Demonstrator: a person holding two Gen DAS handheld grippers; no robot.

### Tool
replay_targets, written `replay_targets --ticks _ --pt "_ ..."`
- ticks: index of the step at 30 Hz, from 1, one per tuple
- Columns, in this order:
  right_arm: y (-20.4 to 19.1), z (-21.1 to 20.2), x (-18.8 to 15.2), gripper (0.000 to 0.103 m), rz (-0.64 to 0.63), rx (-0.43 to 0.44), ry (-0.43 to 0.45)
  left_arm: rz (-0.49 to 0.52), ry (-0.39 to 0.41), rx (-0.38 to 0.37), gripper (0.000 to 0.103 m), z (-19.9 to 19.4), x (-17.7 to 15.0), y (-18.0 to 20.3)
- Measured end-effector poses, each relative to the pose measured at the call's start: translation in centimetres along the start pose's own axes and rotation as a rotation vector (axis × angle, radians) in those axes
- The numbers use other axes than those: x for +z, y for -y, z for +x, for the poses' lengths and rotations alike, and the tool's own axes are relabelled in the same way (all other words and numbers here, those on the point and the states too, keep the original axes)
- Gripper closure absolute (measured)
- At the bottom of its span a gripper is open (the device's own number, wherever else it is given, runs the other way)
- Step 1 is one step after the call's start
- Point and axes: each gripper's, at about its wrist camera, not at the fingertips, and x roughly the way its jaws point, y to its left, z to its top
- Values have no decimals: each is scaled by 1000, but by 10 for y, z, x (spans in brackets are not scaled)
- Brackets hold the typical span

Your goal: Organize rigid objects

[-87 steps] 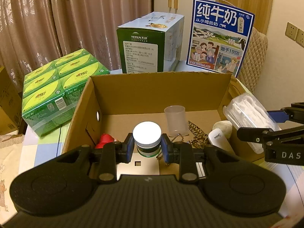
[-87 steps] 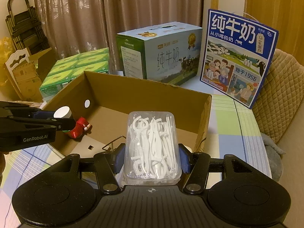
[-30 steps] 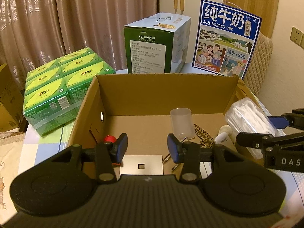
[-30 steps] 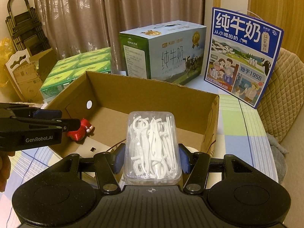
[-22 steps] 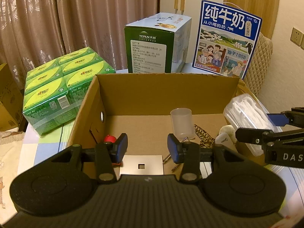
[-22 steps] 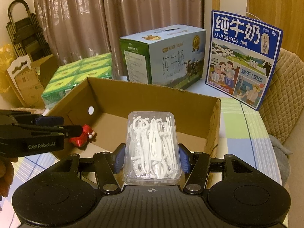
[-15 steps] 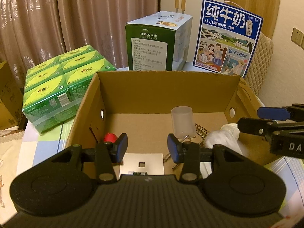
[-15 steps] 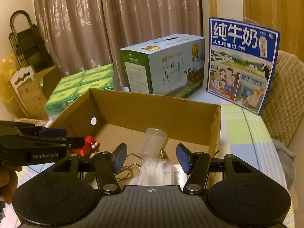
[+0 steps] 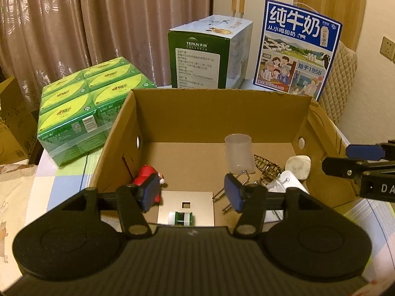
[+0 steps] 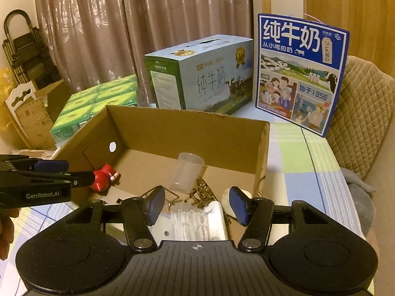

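Though mostly packed, box (image 9: 217, 113) lower centre holds jar (image 9: 181, 217), floss case (image 10: 190, 222); left hand-held gripper (image 9: 192, 192) opening, empty; right hand-held gripper (image 10: 197, 206) apart, empty.

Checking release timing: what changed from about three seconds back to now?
Both loads were let go into the cardboard box. The left gripper, jaws opening and empty, dropped the white-lidded jar, now on its side. The right gripper, empty, dropped the floss-pick case onto the box floor. The clear cup, red toy and milk cartons stayed put.
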Motion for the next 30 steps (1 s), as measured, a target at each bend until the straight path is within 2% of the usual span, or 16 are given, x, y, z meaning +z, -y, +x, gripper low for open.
replay_targets --ticks 6,10,16,21,26,30 --pt "-3 -22 -5 48 11 -6 -4 -15 9 8 31 -22 -6 -1" --pt "-6 -38 -11 48 12 -10 -8 -17 21 6 26 -42 -13 -1" --pt "-10 -65 -29 31 25 -7 -5 -19 35 4 14 -74 -32 1" --pt "-9 -89 -41 24 31 -18 -11 -47 60 15 9 -104 -48 -1" --pt "-13 -118 -55 23 50 -11 -21 -102 88 26 9 -137 -62 -1" --pt "-25 -139 -71 23 11 -20 -15 -124 103 36 4 -161 -75 4"
